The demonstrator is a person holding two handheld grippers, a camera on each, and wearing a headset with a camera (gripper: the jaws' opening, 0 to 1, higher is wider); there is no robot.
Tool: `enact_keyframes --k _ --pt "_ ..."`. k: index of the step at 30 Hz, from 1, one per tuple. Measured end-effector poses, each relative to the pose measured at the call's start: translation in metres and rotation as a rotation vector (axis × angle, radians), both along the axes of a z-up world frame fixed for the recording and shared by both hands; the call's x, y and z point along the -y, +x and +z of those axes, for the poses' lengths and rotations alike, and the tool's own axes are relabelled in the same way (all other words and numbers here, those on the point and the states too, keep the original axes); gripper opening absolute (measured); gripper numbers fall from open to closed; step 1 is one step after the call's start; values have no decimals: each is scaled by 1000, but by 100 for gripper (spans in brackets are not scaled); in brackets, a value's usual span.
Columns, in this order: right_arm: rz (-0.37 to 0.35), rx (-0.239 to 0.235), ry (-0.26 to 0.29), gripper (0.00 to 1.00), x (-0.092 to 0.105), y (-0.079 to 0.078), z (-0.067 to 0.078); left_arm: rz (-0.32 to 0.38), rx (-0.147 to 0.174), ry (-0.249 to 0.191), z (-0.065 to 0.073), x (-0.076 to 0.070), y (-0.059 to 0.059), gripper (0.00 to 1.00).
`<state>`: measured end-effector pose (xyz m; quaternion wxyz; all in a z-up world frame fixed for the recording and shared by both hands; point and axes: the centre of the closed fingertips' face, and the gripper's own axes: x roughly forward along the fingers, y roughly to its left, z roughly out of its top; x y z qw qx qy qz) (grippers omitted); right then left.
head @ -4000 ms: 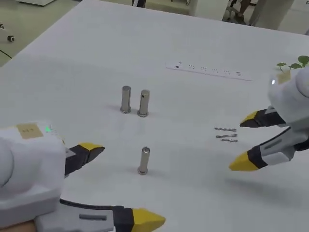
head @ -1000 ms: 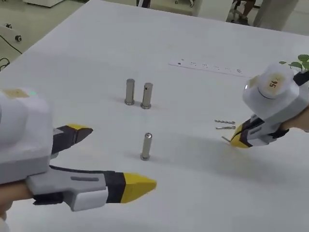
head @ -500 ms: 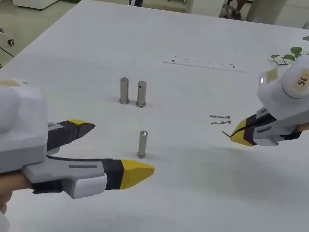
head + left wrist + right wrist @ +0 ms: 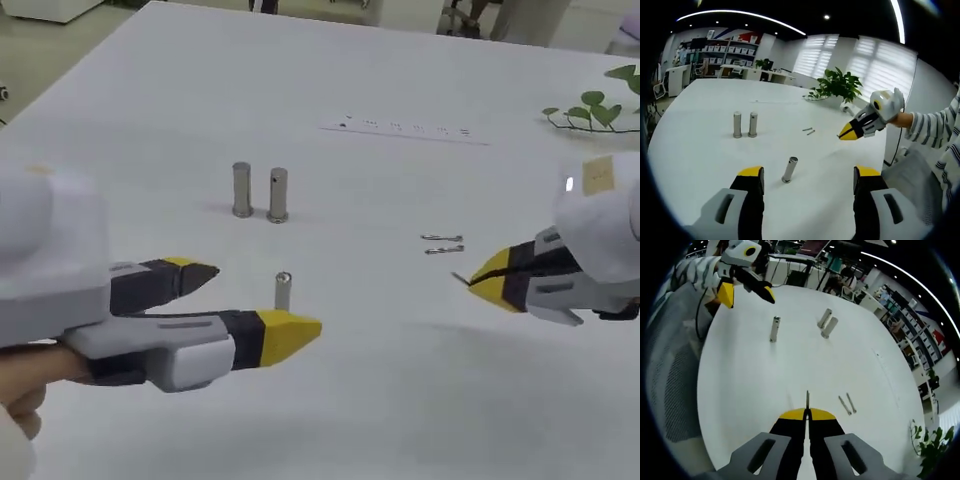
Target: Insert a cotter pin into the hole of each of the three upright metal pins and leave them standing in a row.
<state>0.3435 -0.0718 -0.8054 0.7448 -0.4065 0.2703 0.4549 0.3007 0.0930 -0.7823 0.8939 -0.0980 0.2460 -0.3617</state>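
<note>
Yellow-tipped jaws of the left gripper [image 4: 255,300] stand spread wide, with the nearest metal pin [image 4: 283,291] just ahead, between them and untouched. That pin stands upright on the white table [image 4: 150,100], well apart from the two other metal pins [image 4: 260,192], which stand side by side farther back. Further right, two spare cotter pins [image 4: 442,243] lie flat. The right gripper [image 4: 478,281] is pressed together on one cotter pin [image 4: 807,398], a thin bright sliver projecting from its tips. The step in hand appears to be the first insertion. The next move calls for steadying the nearest pin and aligning the sliver with its small cross hole.
</note>
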Motion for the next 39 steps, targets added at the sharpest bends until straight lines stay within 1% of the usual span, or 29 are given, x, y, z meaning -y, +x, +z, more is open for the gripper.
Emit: enact_keyframes --k 2,4,6,8,9,11,13,14,15,16,17,18,21,23,24,25,27,30,33,36,38,39 --pt "9 27 0 2 -3 -2 5 -3 -10 -18 1 3 1 66" --pt "12 38 5 2 -5 -4 8 -5 10 -36 5 7 3 58" --pt "19 48 15 2 -10 -8 11 -8 19 -48 6 10 3 53" --pt "28 57 19 2 -11 -7 11 -29 13 -73 8 17 2 53" --pt "34 62 18 2 -13 -9 12 -36 -3 -87 8 21 1 55" --pt "43 69 18 2 -16 -11 12 -41 -16 -99 8 25 1 57" --pt "60 81 14 2 -20 -15 13 -52 -25 -108 8 31 1 57" --pt "68 87 11 2 -22 -17 13 -59 -38 -116 8 34 0 57" --pt "87 100 -2 2 -24 -18 13 -70 -81 -134 6 40 -2 57" --pt "100 113 -11 2 -25 -17 13 -83 -114 -147 5 44 -5 57" --pt "131 132 -28 2 -28 -19 13 -93 -118 -158 5 48 -4 57" --pt "127 126 -28 2 -29 -22 12 -91 -109 -159 6 50 -3 55" --pt "146 129 -34 2 -34 -26 10 -117 -152 -191 7 62 -5 50" --pt "162 137 -36 2 -38 -30 11 -127 -173 -211 7 68 -5 47" --pt "168 140 -36 2 -41 -31 11 -133 -190 -234 8 73 -5 44" --pt "172 142 -36 2 -43 -33 12 -133 -200 -250 9 75 -5 43" --pt "188 154 -43 2 -47 -36 12 -131 -200 -256 8 77 -3 41" --pt "206 164 -44 2 -54 -41 14 -144 -196 -244 7 82 -3 38" --pt "260 222 -91 2 -59 -43 15 -162 -201 -238 6 87 -5 29" --pt "266 228 -88 2 -62 -45 16 -182 -196 -225 4 91 -7 27" --pt "273 226 -83 2 -66 -47 16 -182 -199 -225 3 91 -7 25" --pt "283 230 -88 2 -67 -48 16 -180 -203 -231 3 92 -7 23"
